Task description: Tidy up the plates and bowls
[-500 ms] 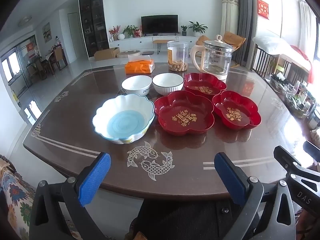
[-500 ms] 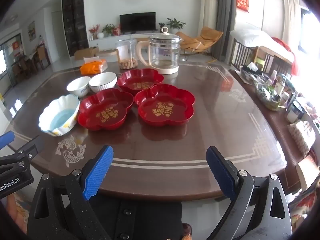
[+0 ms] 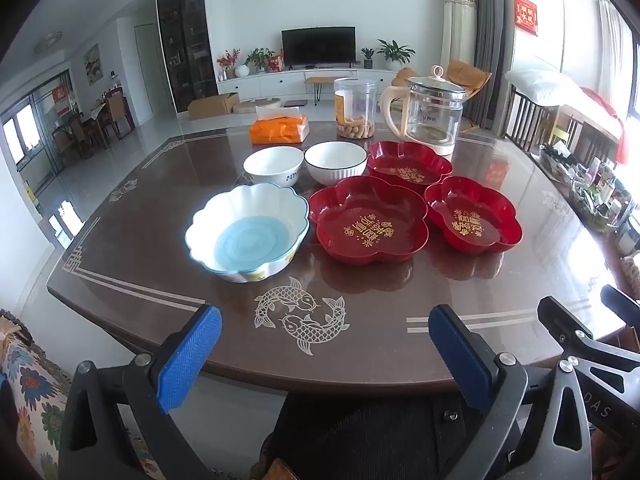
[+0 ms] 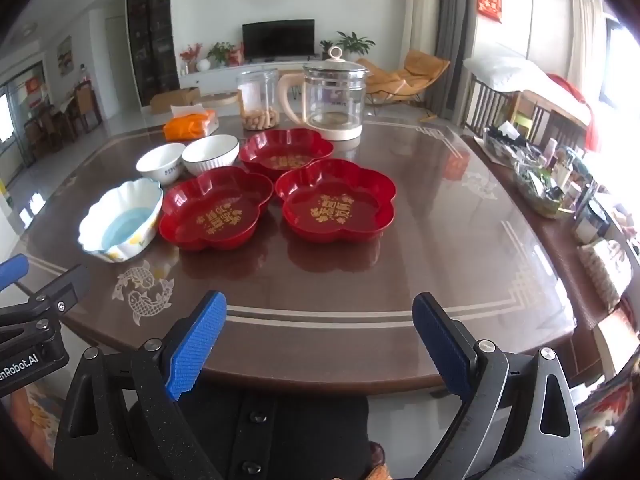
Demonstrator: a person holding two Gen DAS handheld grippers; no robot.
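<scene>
Three red flower-shaped plates stand on the brown table: a near one [image 3: 368, 224] [image 4: 216, 208], a right one [image 3: 474, 214] [image 4: 336, 200] and a far one [image 3: 409, 162] [image 4: 286, 152]. Left of them sits a scalloped white bowl with a blue inside [image 3: 248, 232] [image 4: 122, 220]. Behind it are two white bowls, one plain [image 3: 273, 165] [image 4: 161, 162] and one ribbed [image 3: 335, 162] [image 4: 211, 154]. My left gripper [image 3: 322, 326] and right gripper [image 4: 320, 312] hang open and empty at the table's near edge, apart from all the dishes.
At the far side stand a glass kettle [image 3: 432, 116] [image 4: 334, 96], a clear snack jar [image 3: 355, 108] [image 4: 258, 100] and an orange tissue pack [image 3: 280, 128] [image 4: 191, 125]. A cluttered sideboard [image 4: 548, 184] runs along the right. The person's dark clothing [image 3: 360, 436] is below the table's edge.
</scene>
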